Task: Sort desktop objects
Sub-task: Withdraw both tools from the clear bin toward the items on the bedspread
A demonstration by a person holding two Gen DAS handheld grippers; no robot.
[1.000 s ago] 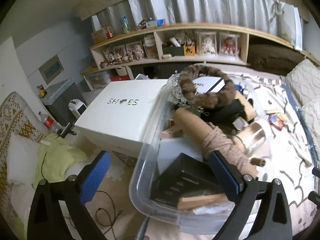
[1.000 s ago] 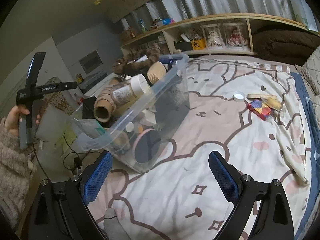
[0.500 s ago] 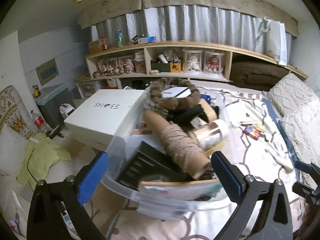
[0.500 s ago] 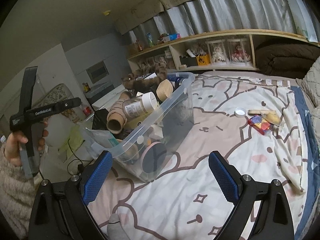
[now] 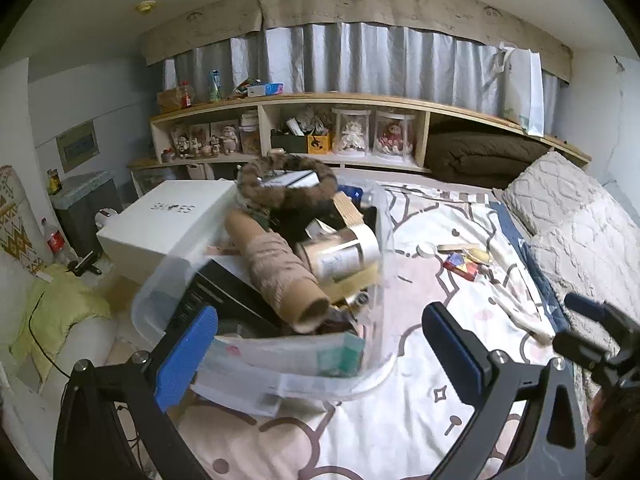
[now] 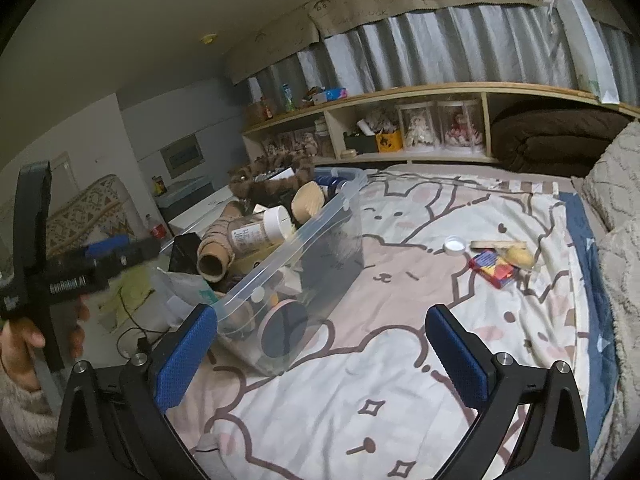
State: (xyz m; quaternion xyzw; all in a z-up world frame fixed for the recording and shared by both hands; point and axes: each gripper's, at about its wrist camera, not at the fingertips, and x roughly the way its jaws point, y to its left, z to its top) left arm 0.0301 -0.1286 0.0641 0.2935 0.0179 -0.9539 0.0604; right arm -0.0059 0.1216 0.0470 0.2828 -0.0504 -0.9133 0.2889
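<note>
Left wrist view:
Left gripper (image 5: 320, 352): jaws were spread wide, nothing pinched, the near rim of the clear bin (image 5: 376, 376) seen between them.
Bin contents: a cardboard tube (image 5: 280, 276), a jar (image 5: 340, 252) and a furry ring (image 5: 288, 184) were piled inside.
Bin place: set on the bedspread (image 5: 400, 432), beside a white shoe box (image 5: 168, 220).

Right wrist view:
Right gripper (image 6: 320, 356): jaws were opening, nothing between them.
Loose items: a white lid (image 6: 455, 245) and a colourful block (image 6: 493, 269) were left on the bedspread, right of the bin.
</note>
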